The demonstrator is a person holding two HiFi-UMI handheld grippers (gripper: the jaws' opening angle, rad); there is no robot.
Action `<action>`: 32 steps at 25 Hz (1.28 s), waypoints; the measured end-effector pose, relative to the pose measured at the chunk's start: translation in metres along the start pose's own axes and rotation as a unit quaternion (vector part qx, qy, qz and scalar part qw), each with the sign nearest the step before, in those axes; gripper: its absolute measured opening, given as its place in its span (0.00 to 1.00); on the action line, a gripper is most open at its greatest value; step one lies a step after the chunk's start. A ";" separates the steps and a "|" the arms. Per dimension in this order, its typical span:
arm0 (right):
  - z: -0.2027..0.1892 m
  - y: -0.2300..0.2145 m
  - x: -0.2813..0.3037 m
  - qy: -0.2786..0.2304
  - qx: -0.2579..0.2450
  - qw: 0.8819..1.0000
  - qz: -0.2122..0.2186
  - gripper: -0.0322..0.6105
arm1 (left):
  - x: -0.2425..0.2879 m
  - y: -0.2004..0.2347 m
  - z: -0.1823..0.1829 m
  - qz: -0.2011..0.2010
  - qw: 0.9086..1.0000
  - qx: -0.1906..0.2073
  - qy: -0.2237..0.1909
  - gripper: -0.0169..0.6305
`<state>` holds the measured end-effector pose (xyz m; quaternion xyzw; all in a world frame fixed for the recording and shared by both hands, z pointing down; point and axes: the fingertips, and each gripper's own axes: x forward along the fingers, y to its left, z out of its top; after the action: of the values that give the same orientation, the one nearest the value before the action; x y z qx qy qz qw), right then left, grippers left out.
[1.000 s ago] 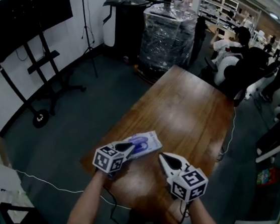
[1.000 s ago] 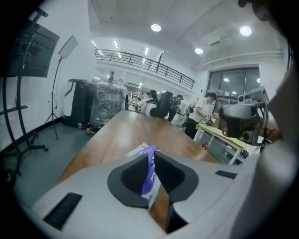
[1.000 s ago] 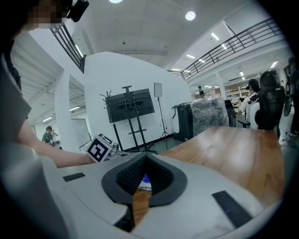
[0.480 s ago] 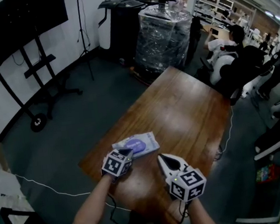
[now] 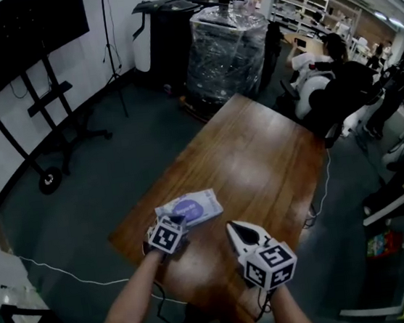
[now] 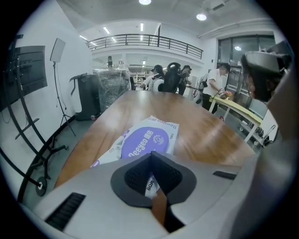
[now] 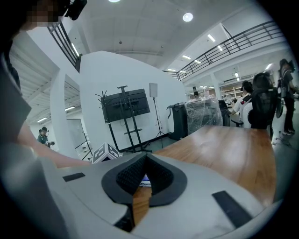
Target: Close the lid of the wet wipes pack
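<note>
1. The wooden table [image 5: 260, 157] runs from 6 o'clock toward 1 o'clock in the head view.
2. A shrink-wrapped pallet [image 5: 230, 47] stands on the floor at 12 o'clock, beyond the table's far end.
3. A dark screen on a wheeled stand [image 5: 19, 40] stands against the wall at 10 o'clock.
4. Seated people [image 5: 338, 82] are at 2 o'clock, off the table's far right corner.
5. The wet wipes pack [image 5: 189, 209] lies flat on the table near its 8 o'clock edge. Its purple oval lid [image 6: 145, 140] faces up and lies down flat on the pack.
6. The right gripper [image 5: 233, 228] is at the pack's 4 o'clock, apart from it. In the right gripper view its jaws meet at the tips, with nothing between them.
7. The left gripper [image 5: 174, 223] is at the pack's 7 o'clock, with its tips over the pack's near edge. In the left gripper view its jaws are together at the tips and hold nothing. The pack's print shows through the small gap behind them. Whether the tips touch the pack I cannot tell.
</note>
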<state>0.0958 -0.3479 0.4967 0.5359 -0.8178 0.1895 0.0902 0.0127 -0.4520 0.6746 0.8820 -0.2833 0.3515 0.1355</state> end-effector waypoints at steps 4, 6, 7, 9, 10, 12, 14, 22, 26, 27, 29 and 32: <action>0.001 -0.001 -0.003 -0.002 0.000 1.000 -0.001 0.07 | 0.002 0.002 0.000 0.000 1.000 -0.014 -0.001 0.03; 0.002 0.000 -0.005 -0.003 -0.001 1.000 -0.002 0.07 | 0.001 0.003 0.000 -0.002 1.000 -0.023 -0.005 0.03; 0.002 0.000 -0.006 -0.005 -0.002 1.000 -0.003 0.07 | -0.001 0.003 0.001 -0.002 1.000 -0.025 -0.009 0.03; 0.005 0.000 -0.010 -0.009 -0.003 1.000 -0.005 0.07 | -0.007 0.002 0.006 0.001 0.999 -0.025 -0.022 0.03; 0.008 0.000 -0.012 -0.012 -0.003 1.000 -0.006 0.07 | -0.013 -0.001 0.011 0.002 0.999 -0.023 -0.031 0.03; 0.011 0.001 -0.016 -0.019 -0.003 1.000 -0.008 0.07 | -0.025 -0.008 0.022 -0.001 0.998 -0.019 -0.053 0.03; 0.014 0.006 -0.021 -0.026 -0.006 1.000 -0.008 0.07 | -0.038 -0.015 0.029 -0.003 0.997 -0.018 -0.072 0.03; 0.028 0.031 -0.056 -0.064 -0.030 0.997 -0.003 0.07 | -0.122 -0.085 0.097 -0.062 0.976 0.007 -0.211 0.03; 0.037 0.044 -0.076 -0.087 -0.038 0.995 -0.009 0.07 | -0.162 -0.124 0.111 -0.091 0.964 0.020 -0.248 0.03; 0.038 0.047 -0.081 -0.093 -0.039 0.995 -0.011 0.07 | -0.170 -0.133 0.114 -0.098 0.962 0.024 -0.255 0.03; 0.040 0.054 -0.089 -0.104 -0.039 0.994 -0.016 0.07 | -0.187 -0.148 0.117 -0.111 0.956 0.031 -0.268 0.03; 0.043 0.065 -0.102 -0.123 -0.035 0.991 -0.025 0.07 | -0.214 -0.165 0.121 -0.127 0.948 0.036 -0.288 0.03</action>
<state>0.0809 -0.2565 0.4078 0.5720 -0.8151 0.0911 0.0118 0.0502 -0.2857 0.4326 0.9786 -0.1833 0.0722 0.0598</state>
